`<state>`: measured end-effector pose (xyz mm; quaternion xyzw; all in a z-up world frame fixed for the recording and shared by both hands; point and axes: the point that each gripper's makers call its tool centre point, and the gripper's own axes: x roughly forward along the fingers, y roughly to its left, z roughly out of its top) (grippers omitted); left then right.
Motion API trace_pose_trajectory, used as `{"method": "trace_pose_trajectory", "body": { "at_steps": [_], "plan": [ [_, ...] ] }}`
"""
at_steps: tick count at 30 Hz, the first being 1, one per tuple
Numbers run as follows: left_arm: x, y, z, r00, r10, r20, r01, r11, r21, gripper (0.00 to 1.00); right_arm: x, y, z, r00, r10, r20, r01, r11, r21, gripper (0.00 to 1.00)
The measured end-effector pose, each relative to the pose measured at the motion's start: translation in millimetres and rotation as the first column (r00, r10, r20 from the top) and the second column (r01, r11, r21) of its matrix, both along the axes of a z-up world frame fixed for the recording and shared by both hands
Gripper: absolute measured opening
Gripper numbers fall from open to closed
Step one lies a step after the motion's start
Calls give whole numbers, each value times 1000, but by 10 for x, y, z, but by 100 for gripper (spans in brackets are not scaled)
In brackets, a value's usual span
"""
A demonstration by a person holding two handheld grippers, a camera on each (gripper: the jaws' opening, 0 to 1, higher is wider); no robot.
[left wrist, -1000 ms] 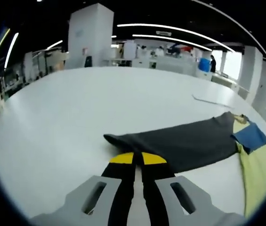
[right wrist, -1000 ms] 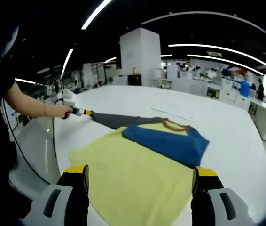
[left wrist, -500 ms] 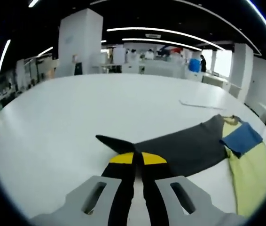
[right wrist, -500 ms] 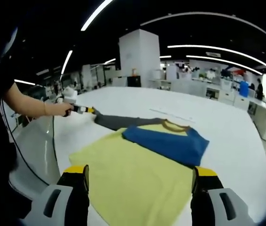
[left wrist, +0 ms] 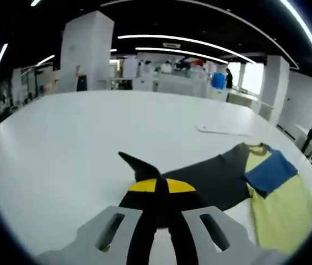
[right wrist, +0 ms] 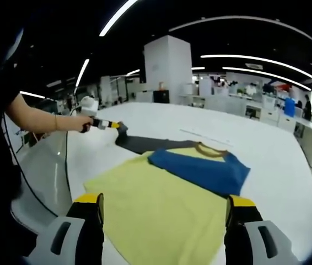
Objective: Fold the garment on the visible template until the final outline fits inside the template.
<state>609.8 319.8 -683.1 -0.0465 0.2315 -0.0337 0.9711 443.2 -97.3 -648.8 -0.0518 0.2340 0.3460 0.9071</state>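
A shirt lies on the white table (right wrist: 266, 143): yellow-green body (right wrist: 161, 210), a blue sleeve (right wrist: 200, 170) folded across the chest, and a dark grey sleeve (right wrist: 142, 143) stretched out to the left. In the left gripper view the grey sleeve (left wrist: 211, 176) runs from the yellow body (left wrist: 280, 212) to my left gripper (left wrist: 157, 186), which is shut on the sleeve's cuff and lifts it off the table. The left gripper (right wrist: 112, 125) also appears in the right gripper view, held by a hand. My right gripper (right wrist: 164, 218) stands open above the shirt's near hem.
A thin pale template line (left wrist: 222, 131) lies on the table beyond the shirt, as does the line (right wrist: 205, 135) in the right gripper view. A person's arm (right wrist: 40, 118) reaches in from the left. Desks and pillars stand far behind the table.
The left gripper has carried the grey cuff up and towards the shirt's body, bunching the sleeve shorter. The right gripper has stayed open in place.
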Motion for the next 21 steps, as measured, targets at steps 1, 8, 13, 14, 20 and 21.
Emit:
{"method": "trace_pose_trajectory", "body": {
  "at_steps": [1,8,13,14,20,21],
  "plan": [
    [11,-34,20,1000,0,4,0,1000,-20,2,-2,2,-3,1000,0,-1,0,1000,0,91],
    [81,-198,128,999,-20,30,21,999,-41,2,7,14,7,1000,3,4,-3,1000,5,91],
    [113,-322,187,998,-44,42,46,998,-45,2,12,21,14,1000,4,5,-4,1000,7,91],
    [125,-363,203,997,-55,47,57,997,-43,2,10,22,15,1000,4,5,-4,1000,7,91],
    [176,-534,264,995,-77,59,81,995,-57,2,-7,11,7,1000,3,3,-3,1000,5,91],
    [183,-556,270,995,-80,60,84,995,-58,2,-8,8,7,1000,3,2,-3,1000,7,91]
  ]
}}
